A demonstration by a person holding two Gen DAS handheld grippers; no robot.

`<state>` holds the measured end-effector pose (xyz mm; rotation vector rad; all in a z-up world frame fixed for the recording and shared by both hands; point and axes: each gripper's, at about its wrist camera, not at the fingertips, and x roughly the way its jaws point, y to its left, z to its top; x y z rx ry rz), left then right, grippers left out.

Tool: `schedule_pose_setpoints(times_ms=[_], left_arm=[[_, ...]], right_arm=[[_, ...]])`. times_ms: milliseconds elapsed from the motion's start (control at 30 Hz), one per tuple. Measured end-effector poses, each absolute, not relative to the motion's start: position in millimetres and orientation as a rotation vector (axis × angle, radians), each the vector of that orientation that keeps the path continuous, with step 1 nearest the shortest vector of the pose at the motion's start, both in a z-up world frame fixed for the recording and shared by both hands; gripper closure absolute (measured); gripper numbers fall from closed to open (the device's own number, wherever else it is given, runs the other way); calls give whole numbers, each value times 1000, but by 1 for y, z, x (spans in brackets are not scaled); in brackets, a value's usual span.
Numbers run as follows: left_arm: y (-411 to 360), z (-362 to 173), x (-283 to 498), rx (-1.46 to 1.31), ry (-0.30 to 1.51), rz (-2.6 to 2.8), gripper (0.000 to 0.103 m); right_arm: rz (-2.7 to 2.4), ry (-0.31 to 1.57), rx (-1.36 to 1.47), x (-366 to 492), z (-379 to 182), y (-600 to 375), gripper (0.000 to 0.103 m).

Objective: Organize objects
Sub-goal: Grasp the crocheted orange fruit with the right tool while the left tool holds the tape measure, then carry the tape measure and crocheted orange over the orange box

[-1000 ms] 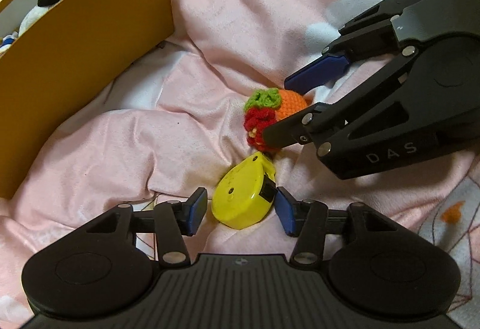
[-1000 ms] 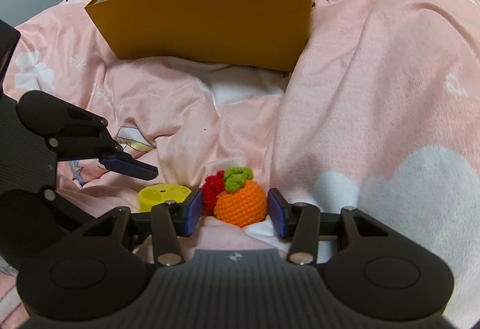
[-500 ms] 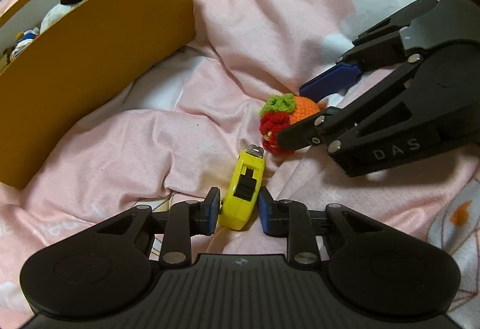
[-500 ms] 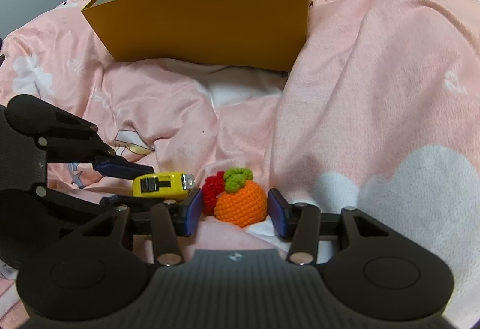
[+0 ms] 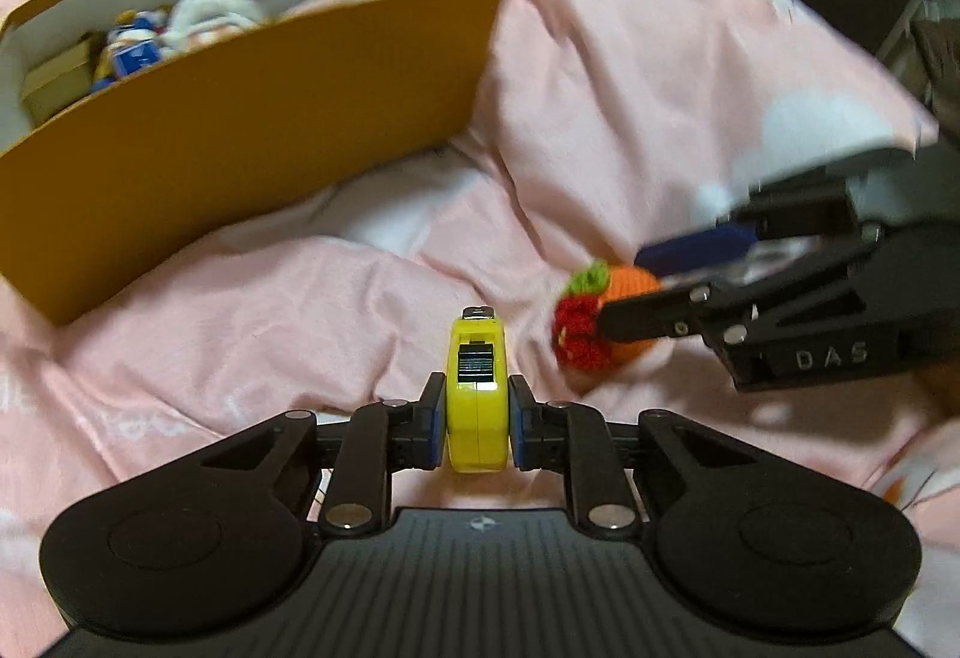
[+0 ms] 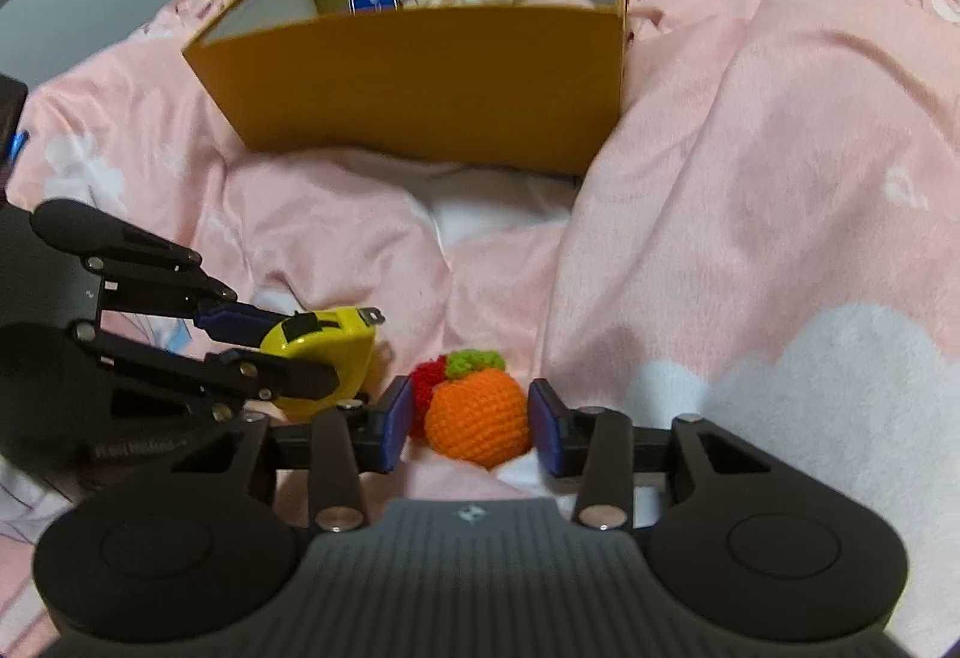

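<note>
On my left wrist view, my left gripper (image 5: 477, 433) has just been closing and its blue pads (image 5: 433, 433) now pinch the yellow tape measure (image 5: 476, 400) edge-on, lifted clear of the pink blanket (image 5: 288, 316). The picture is smeared by motion, so the orange box (image 5: 258, 135) and the toys inside it are soft; I make out a white plush with a black spot (image 5: 222, 0) and some blue bits I can't identify. At the right, the right gripper (image 5: 645, 286) reaches in around the crocheted orange fruit (image 5: 633, 283), whose lower half is hidden behind the near finger, with the red crochet piece (image 5: 576, 334) attached.

My right wrist view is sharper. Here the right gripper (image 6: 471, 427) brackets the fruit (image 6: 477, 415); its jaws have just been closing, yet I can't tell whether the pads (image 6: 396, 427) touch the yarn. The fruit sits on the blanket (image 6: 750, 214). This view shows the tape measure's (image 6: 327, 358) broad side, partly covered by the left gripper's (image 6: 303, 352) fingers, and looks deeper into the box (image 6: 420, 81), open at the top.
</note>
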<state>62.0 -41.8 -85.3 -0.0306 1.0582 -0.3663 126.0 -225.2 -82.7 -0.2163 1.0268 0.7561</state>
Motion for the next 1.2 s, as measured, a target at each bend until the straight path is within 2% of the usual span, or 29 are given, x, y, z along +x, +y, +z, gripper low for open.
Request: schedule_pose_setpoints(times_ms=[67,100,133,233,333,367,400,433,833,1000,1200], left_arm=[[-33,-79,67,-96,1037,-367,81],[-30,-75,68,-120,1026,-367,81],[-27,-72,69,-137,1015,-365,81],[-19,-63,73,-170,997,-341,81],[-14,-60,75,-183,1001,-329,81],[-11,-62,75,-186,1006,-327,81],[-10,-64,76,-186,1010,-325,81],[-11,-63,75,-184,1014,-323,81],[-6,-58,73,-200,991,-319,81],[3,-41,76,-245,953,-324,81],[14,-8,89,-280,859,-274,81]], right_arm=[[767,1032,-197,130,-79,-224,84],[771,1036,-189,133,-76,-223,99],[778,1039,-187,135,-74,-221,100],[780,1049,-223,141,-71,-213,98],[800,1072,-274,139,-75,-206,87],[798,1079,-293,139,-78,-204,81],[792,1080,-318,137,-80,-201,70],[784,1084,-347,136,-83,-199,68],[782,1137,-460,134,-103,-188,65],[813,1087,-466,130,-81,-187,66],[873,927,-436,140,-26,-181,66]])
